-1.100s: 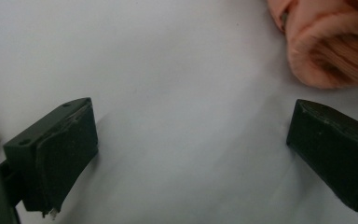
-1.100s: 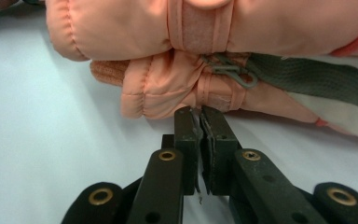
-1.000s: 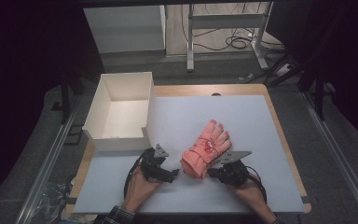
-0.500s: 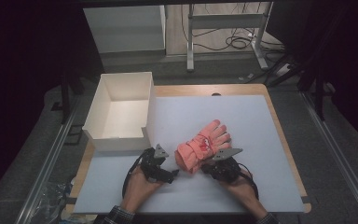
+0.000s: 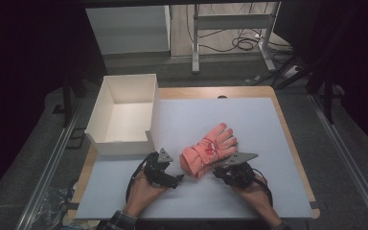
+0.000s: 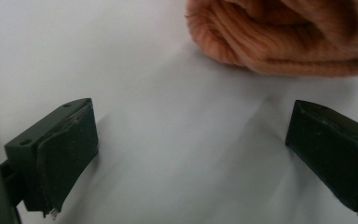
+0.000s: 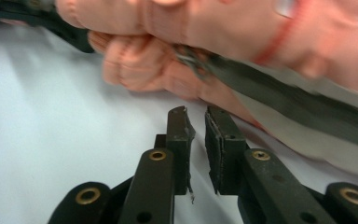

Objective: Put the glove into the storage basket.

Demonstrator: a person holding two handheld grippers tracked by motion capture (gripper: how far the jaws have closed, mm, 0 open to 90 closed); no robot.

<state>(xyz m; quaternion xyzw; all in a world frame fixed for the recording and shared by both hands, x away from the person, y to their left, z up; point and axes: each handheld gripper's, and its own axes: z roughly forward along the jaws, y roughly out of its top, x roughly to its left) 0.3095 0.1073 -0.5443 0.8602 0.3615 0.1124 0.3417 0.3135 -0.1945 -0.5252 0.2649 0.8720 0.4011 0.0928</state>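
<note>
My right hand-held gripper [image 7: 196, 116] sits at the near right of the tabletop [image 5: 268, 124], in my right hand [image 5: 254, 189]. Its jaws stand almost together with a narrow gap between them; they have just been opening slightly, and nothing lies between the pads. The tips point at the near edge of the pink glove [image 7: 177, 51], just short of it. In the high view this hand-held gripper [image 5: 219, 171] rests just beside the cuff end of the glove [image 5: 210, 149].

My left hand-held gripper [image 6: 191, 154] is spread wide, with both jaws resting low over the bare white surface and nothing between them. The ribbed cuff of the glove [image 6: 279, 37] lies beyond the jaws, apart from both pads. In the high view this hand-held gripper [image 5: 175, 179] is held by my left hand [image 5: 146, 189] at the near left, close to the glove's cuff.

The glove lies near the middle of the tabletop, between the two hand-held grippers and slightly farther away, fingers pointing far and right. A red marking shows on its back.

An open white box [image 5: 124, 141] stands at the far left of the tabletop, well apart from the glove.
</note>
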